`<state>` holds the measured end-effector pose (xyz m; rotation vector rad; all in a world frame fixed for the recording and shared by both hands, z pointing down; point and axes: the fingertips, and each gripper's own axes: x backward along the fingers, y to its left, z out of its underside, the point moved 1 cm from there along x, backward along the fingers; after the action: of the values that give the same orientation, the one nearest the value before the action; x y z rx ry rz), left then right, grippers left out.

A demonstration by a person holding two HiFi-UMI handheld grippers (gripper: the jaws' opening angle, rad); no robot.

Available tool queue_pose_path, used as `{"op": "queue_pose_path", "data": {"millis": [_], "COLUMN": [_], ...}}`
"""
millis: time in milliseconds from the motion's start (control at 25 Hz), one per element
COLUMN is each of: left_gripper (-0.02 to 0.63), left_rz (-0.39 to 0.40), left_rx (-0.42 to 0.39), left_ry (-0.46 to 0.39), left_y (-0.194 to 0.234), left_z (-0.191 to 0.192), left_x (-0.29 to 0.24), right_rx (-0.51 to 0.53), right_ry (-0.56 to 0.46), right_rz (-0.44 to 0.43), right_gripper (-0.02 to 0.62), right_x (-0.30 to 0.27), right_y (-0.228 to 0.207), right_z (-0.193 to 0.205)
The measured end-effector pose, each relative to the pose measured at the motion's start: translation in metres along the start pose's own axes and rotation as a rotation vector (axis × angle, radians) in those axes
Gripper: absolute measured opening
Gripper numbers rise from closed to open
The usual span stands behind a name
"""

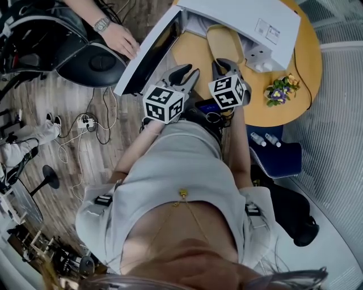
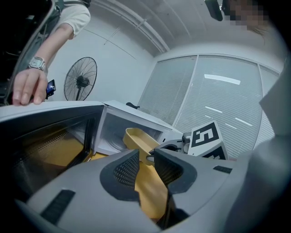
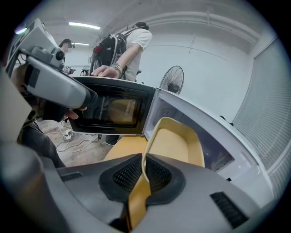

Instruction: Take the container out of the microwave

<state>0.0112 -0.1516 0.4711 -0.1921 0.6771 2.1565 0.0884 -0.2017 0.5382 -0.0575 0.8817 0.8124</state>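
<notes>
The right tongs [image 3: 143,175] are clamped on the near rim of one mustard-yellow oblong plastic container [image 3: 175,141], with its thin wall pinched between the pads. The left tongs [image 2: 146,166] sit just beside them with a narrow gap between the jaws, gripping nothing.

The container's long axis runs away from the person, its far end pointing into the cavity of the one white microwave [image 1: 255,17]. It sits at the mouth of the cavity with its hollow side up. The microwave's dark-windowed door [image 1: 150,51] is swung open to the left.

The microwave stands on a round yellow table [image 1: 303,62], which also carries one small bunch of flowers [image 1: 281,89]. Another person's hand [image 1: 120,38], with a wristwatch [image 1: 101,24], rests on the door's top edge. One standing fan [image 3: 172,79] is by the far wall.
</notes>
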Motion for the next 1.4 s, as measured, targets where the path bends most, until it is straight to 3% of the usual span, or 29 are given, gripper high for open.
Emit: {"op": "queue_pose_path", "data": {"millis": [1400], "left_gripper": [0.114], "left_rz": [0.021], "left_rx": [0.016], "left_ry": [0.01], "left_y": [-0.064], "left_z": [0.045], "left_x": [0.032], "right_rx": [-0.026], "right_ry": [-0.028], "right_rz": [-0.039], "right_gripper": [0.035], "right_x": [0.07], "right_y": [0.054], "right_z": [0.038]}}
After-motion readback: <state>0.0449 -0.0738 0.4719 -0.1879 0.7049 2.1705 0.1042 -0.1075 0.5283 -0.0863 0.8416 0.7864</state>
